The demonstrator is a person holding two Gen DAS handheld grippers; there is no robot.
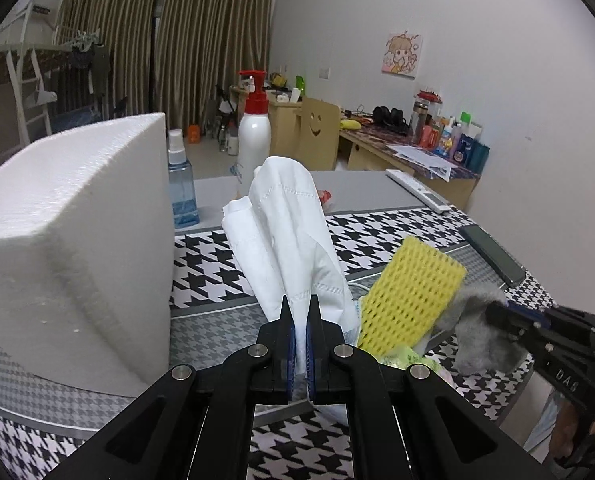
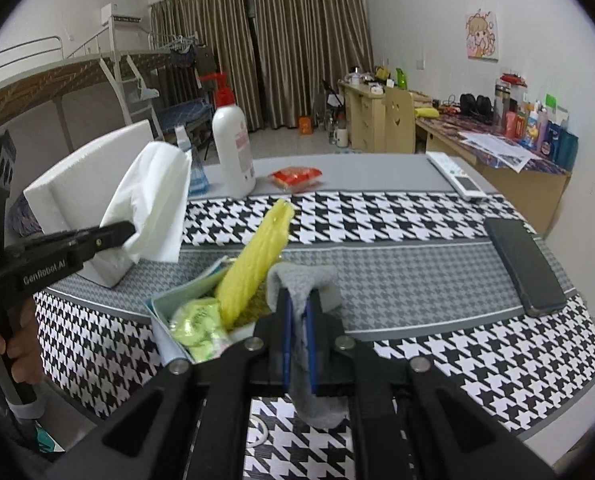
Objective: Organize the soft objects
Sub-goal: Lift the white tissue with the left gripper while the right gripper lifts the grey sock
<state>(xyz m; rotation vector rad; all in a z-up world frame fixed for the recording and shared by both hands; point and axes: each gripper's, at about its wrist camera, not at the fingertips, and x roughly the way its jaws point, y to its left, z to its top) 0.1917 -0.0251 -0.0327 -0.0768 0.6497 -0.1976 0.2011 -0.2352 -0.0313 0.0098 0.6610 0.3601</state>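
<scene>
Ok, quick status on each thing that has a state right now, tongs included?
Left tongs: shut on the white cloth, lifted off the table.
Right tongs: shut on the grey cloth.
Yellow mesh sponge: standing tilted in the small box.
Pump bottle: upright.
Phone: lying flat, screen dark.

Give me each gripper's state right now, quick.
Left gripper: shut on the white cloth.
Right gripper: shut on the grey cloth.
</scene>
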